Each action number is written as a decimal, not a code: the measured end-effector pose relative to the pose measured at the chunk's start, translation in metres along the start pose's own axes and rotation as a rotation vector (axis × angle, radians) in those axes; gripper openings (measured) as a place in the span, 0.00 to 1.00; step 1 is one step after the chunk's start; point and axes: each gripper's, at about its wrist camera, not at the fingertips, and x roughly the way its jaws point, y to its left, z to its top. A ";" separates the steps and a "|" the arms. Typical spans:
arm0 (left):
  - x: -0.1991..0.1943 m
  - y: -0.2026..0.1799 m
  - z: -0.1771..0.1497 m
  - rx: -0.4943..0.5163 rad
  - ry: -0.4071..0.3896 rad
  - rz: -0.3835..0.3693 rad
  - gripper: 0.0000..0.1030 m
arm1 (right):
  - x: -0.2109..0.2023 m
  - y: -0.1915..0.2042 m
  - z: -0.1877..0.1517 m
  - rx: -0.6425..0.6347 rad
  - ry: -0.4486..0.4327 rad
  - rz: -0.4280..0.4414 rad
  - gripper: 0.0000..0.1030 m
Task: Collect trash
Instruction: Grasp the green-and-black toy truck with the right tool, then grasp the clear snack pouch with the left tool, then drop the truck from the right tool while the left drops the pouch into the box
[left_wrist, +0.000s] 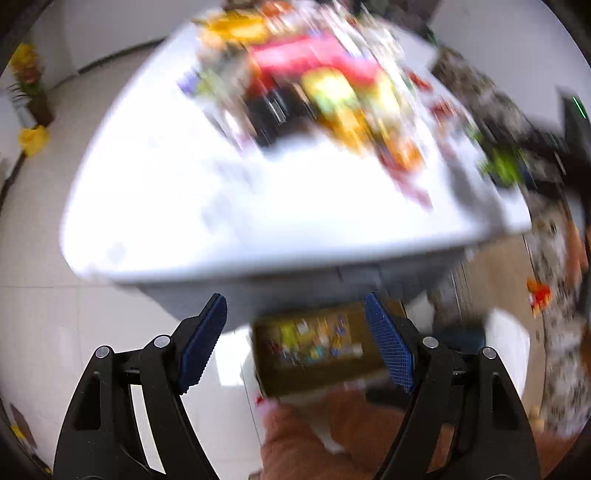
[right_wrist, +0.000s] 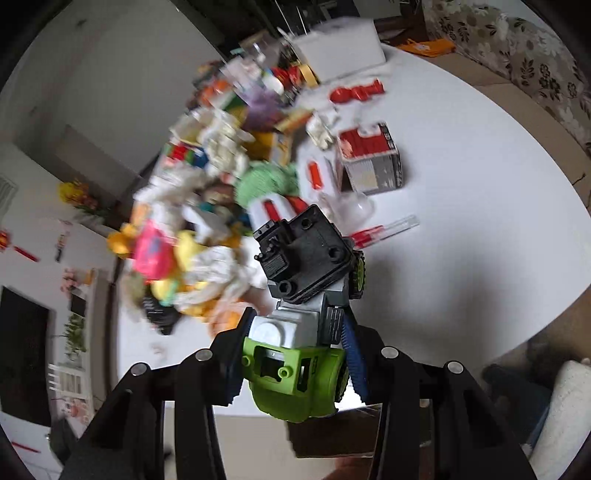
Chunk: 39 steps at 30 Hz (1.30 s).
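Left wrist view, heavily blurred: the left tool (left_wrist: 295, 325) hangs wide open above what may be a cardboard box (left_wrist: 314, 354) below the white desk (left_wrist: 229, 206). Right wrist view: the right tool (right_wrist: 295, 350) clamps a green-and-black toy truck (right_wrist: 303, 314) above the desk's (right_wrist: 461, 240) edge, beside piled trash (right_wrist: 207, 206).

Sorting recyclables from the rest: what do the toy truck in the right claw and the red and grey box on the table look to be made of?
Toy truck: looks like hard moulded plastic, with glossy green, grey and black parts and moulded studs and holes. Box: probably printed cardboard, given its sharp folded edges and flat printed faces; blur leaves this uncertain.
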 end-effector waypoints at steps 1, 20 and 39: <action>0.000 0.005 0.012 0.000 -0.018 0.017 0.73 | -0.004 0.003 0.000 0.006 -0.005 0.018 0.43; 0.044 0.041 0.158 0.026 -0.116 0.035 0.16 | -0.063 0.014 -0.058 0.015 -0.007 0.134 0.44; -0.111 0.038 0.074 0.097 -0.277 -0.232 0.11 | -0.042 0.043 -0.063 -0.086 0.089 0.198 0.44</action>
